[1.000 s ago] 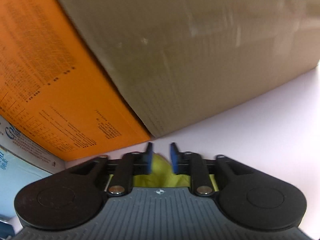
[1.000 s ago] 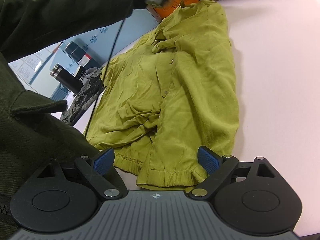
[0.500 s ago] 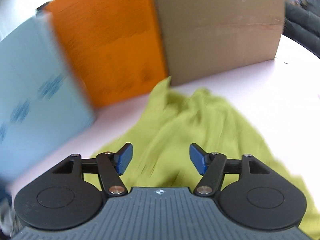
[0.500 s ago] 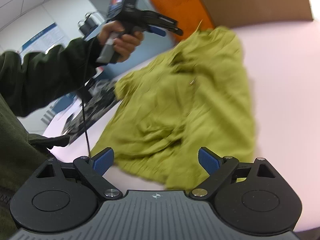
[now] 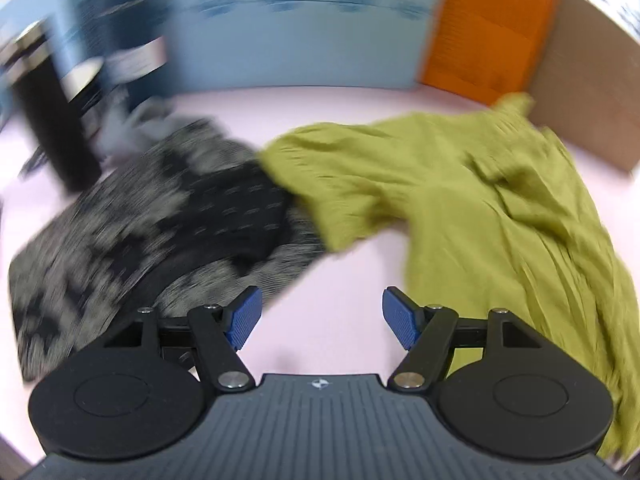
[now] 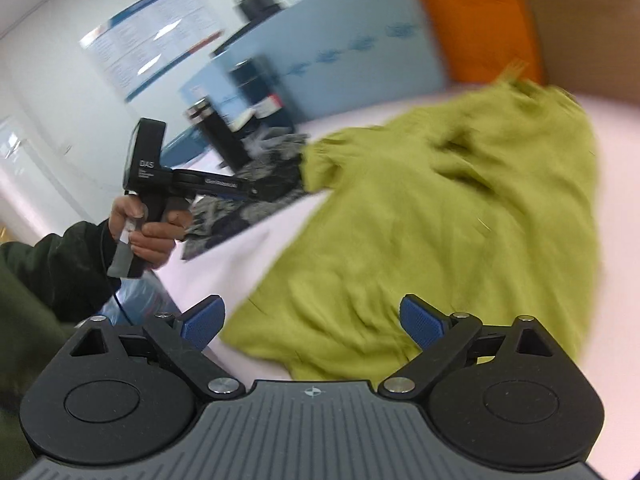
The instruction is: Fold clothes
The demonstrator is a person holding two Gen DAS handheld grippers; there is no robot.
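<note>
Shirt (image 6: 460,216), green, runs toward 12 o'clock before my right tool (image 6: 312,322); both tools, left (image 5: 320,318) included, gape released.

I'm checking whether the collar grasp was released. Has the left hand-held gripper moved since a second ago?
Yes. The left hand-held gripper has pulled back from the cardboard box, swung left, and now hangs open over bare table, away from the green shirt.

Left wrist view: bare pink table (image 5: 344,280) runs up frame centre, a clear lane. Green garment (image 5: 500,208) blocks the right; grey-black patterned cloth (image 5: 160,224) blocks the left, the two touching mid-frame. Blue panel (image 5: 300,36), orange box (image 5: 488,28) and cardboard box (image 5: 592,80) wall off the top. Dark cylinder (image 5: 56,128) stands upper left.
</note>
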